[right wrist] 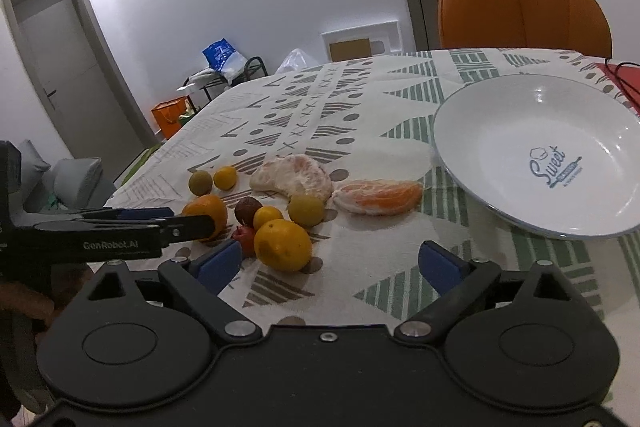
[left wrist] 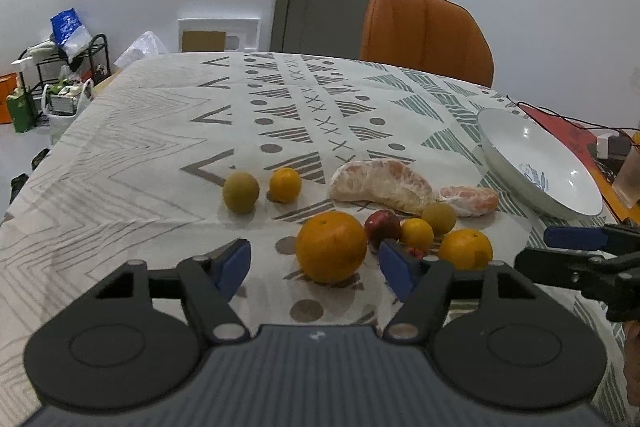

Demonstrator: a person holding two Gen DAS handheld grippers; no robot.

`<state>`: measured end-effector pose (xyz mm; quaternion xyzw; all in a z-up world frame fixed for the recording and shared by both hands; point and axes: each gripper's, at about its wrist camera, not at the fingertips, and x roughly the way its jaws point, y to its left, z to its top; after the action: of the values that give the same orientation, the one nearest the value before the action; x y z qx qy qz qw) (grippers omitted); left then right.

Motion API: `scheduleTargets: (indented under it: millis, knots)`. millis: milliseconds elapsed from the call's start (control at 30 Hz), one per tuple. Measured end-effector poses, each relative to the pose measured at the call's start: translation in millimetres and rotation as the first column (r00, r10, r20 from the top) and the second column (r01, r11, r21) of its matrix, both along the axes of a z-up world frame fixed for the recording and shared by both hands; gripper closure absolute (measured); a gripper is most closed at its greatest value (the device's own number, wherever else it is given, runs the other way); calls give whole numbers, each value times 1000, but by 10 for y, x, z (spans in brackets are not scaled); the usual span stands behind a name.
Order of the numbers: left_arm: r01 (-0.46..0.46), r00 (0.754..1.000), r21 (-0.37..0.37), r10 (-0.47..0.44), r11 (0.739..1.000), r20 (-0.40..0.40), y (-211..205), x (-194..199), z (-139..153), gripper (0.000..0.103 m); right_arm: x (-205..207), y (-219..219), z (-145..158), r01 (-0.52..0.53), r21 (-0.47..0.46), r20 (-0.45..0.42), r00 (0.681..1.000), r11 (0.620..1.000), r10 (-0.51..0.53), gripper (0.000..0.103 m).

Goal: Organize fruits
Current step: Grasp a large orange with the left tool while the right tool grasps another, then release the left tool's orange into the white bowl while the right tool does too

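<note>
- Fruit lies in a loose cluster on the patterned tablecloth (left wrist: pixel 140 155), seen first from the left wrist camera: a large orange (left wrist: pixel 331 246) with dimpled, glossy peel sits nearest, right between the blue pads of the left gripper (left wrist: pixel 315 265), whose jaws stand wide and touch nothing.
- Behind it lie a dark red fruit (left wrist: pixel 383 225), a small yellow citrus (left wrist: pixel 417 234), a second orange (left wrist: pixel 466 249) and a dull olive-green round fruit (left wrist: pixel 439 218).
- Two peeled citrus pieces, a big pale crescent (left wrist: pixel 382 187) with white pith and a smaller orange-fleshed wedge (left wrist: pixel 469 201), rest farther back.
- Apart to the left sit another olive-green ball (left wrist: pixel 241 192) and a small orange one (left wrist: pixel 285 184).
- A glossy white bowl (left wrist: pixel 516 147) stands at the right, holding nothing.
- From the right wrist camera, the right gripper (right wrist: pixel 330 265) hangs over the cloth with jaws wide and empty, the nearer orange (right wrist: pixel 283 245) just beside its left pad.
- The wedge (right wrist: pixel 378 195) lies between the cluster and the bowl (right wrist: pixel 480 131), which has a thin dark rim and a blue printed word "Sweet".
- An orange upholstered chair (right wrist: pixel 520 3) stands behind the table.
</note>
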<state>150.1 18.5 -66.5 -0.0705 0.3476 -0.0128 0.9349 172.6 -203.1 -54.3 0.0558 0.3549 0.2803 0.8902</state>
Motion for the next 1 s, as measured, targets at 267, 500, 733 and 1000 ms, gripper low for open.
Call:
scheduleTargets:
  millis: [267,500,733,1000]
  knots:
    - [38,999,-31,-39,999,-13,49,16,-14,65,51,126,-19,-45,8,-7,999,999,45,11]
    - [-1,1000,-53,0,999,-25,204,-24,-3,65,75,306,-63,-47,-23,1,999,999,47,27]
    - [2,1000,-51,-3,999,-13,164,-70,46,65,100,374,-135,-82,-7,-11,997,997,82,67]
    - [32,999,-40,-31,999,9,16,-61,120,65,42,136,-60,-31,29,21,999,999,30,67]
